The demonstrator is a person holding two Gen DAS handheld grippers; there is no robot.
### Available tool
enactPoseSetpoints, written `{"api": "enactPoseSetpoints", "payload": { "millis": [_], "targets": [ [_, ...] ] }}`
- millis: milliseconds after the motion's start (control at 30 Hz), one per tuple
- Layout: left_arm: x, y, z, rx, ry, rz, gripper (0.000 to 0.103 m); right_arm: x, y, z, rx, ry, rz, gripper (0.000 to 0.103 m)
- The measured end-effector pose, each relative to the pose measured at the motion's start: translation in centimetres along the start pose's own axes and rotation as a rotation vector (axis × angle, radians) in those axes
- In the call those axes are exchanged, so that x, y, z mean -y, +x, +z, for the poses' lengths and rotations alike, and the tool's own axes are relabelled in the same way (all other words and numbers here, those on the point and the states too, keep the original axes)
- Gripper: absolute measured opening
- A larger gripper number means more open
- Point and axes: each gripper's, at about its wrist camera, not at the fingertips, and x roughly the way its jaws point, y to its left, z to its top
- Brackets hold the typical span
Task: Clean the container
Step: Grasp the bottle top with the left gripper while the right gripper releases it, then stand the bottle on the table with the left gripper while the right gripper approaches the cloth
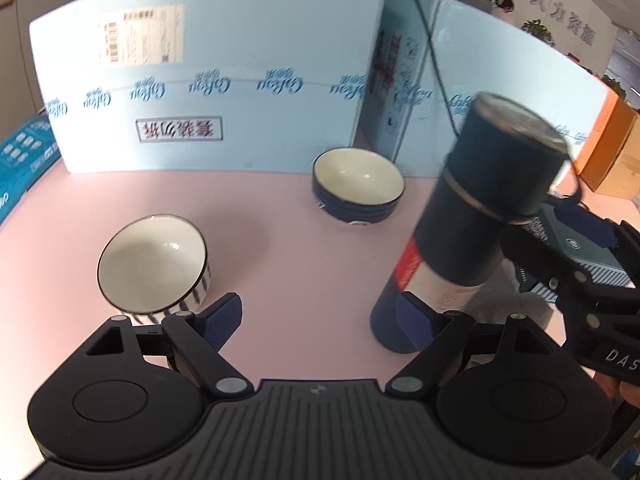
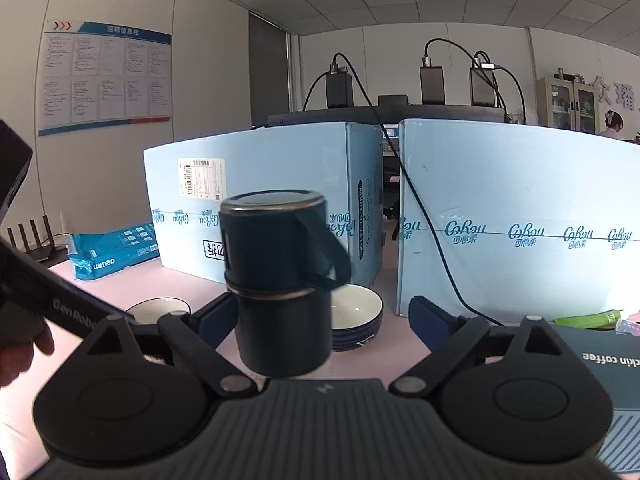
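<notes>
On the pink table (image 1: 304,280), we're standing the capped flask (image 2: 280,280) between slack right fingers (image 2: 430,318); left fingers (image 1: 222,316) empty, cleaning unstarted.

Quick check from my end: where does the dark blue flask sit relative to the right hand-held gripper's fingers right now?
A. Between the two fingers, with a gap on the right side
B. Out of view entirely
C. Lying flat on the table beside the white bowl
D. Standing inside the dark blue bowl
A: in the right wrist view the dark blue flask stands between the fingers of the right hand-held gripper, clear of the right finger.
</notes>
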Motion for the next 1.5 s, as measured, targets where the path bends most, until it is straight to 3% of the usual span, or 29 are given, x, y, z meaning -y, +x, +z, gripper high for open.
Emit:
{"api": "enactPoseSetpoints", "payload": {
  "millis": [167, 300, 533, 633, 867, 1200, 1500],
  "targets": [
    [1.5, -1.9, 0.8, 0.067, 0.04, -0.003, 0.082, 2.6, -2.7, -0.7, 0.026, 0.002, -0.004, 0.101],
    [2.8, -3.4, 1.3, 0.119, 0.077, 0.017, 0.082, 5.1, -3.5, -2.0, -0.058, -0.059, 0.005, 0.102],
    [4.7, -6.0, 1.5, 0.178, 0.166, -0.081, 0.082, 6.7, -3.9, -3.9, -0.111, -0.089, 0.026, 0.102],
    [5.8, -5.7, 1.8, 0.197, 0.198, -0.083, 0.082, 7.0, -3.6, -4.4, -0.118, -0.082, 0.034, 0.102],
    [8.5, -3.3, 2.4, 0.226, 0.169, -0.024, 0.082, 7.1, -3.3, -5.3, -0.12, -0.035, 0.048, 0.102],
    [9.8, -1.7, 1.7, 0.289, 0.132, -0.049, 0.082, 7.1, -3.2, -6.2, -0.137, -0.009, 0.048, 0.102],
    [8.4, -1.2, 1.3, 0.353, 0.031, -0.054, 0.083, 7.0, -3.1, -6.4, -0.141, -0.013, 0.055, 0.102]
  ]
}}
